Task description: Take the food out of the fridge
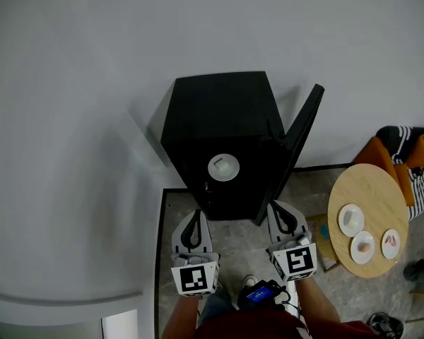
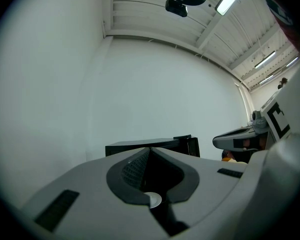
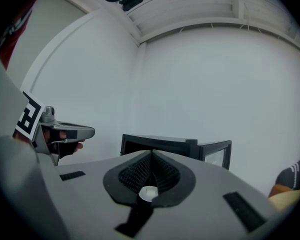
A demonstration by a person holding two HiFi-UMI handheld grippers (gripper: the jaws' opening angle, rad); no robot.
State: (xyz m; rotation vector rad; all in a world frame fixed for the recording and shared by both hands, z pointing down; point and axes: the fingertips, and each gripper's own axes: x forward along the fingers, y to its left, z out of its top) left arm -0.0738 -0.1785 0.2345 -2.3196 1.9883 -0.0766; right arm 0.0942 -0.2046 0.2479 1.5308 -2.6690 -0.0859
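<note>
Standing open, the fridge [image 1: 219,111] shows a pale dish [image 1: 223,167], contents indistinct.

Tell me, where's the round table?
In the head view, the table stands at the right, just beyond the open fridge door, with three small plates on it.

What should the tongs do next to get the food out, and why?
Probably open the right tongs and ease them forward to the white dish in the fridge: its door already stands open, and both the right and left tongs are shut, empty, just short of it.
</note>
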